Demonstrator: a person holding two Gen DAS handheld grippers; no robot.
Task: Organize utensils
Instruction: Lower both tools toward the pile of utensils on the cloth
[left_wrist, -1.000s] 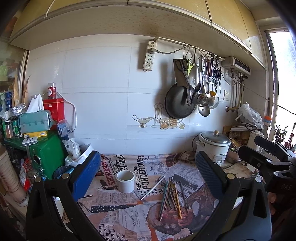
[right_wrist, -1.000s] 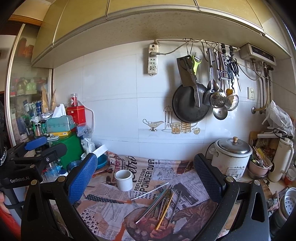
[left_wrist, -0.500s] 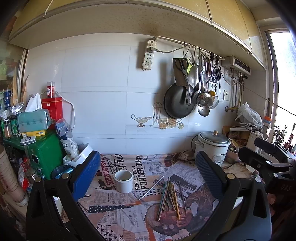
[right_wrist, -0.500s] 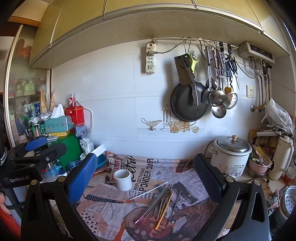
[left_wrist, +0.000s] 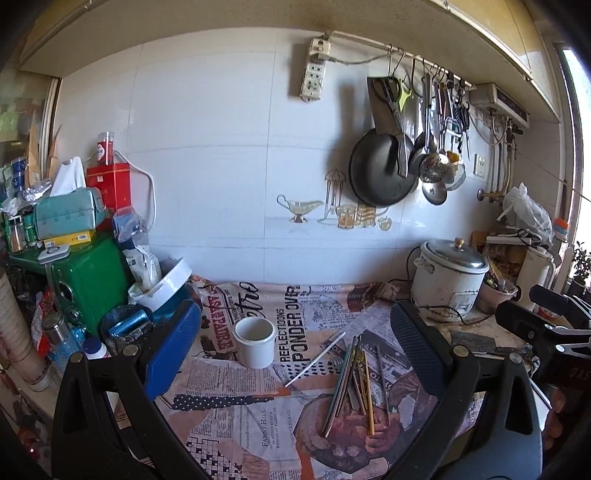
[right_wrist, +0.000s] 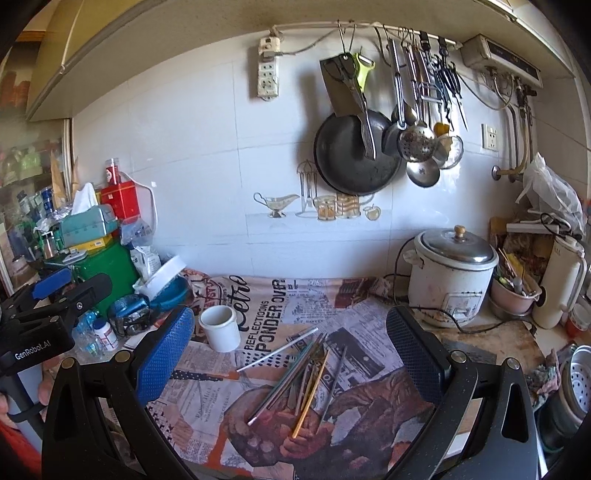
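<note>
Both grippers — left (left_wrist: 291, 343), right (right_wrist: 291, 339) — hang spread; ahead, loose metal chopsticks (right_wrist: 295, 376) best pinched singly for the small white ceramic cup (right_wrist: 220, 328)

We cannot count the chopsticks (right_wrist: 295, 380) heaped near the counter's front edge, since they overlap. The left gripper (left_wrist: 291, 354) and right gripper (right_wrist: 291, 350) are cut off by the bottom edge. The cloth (left_wrist: 258, 424) runs out of frame below. Shelf bottles (right_wrist: 26, 162) at far left are blurred beyond telling.
</note>
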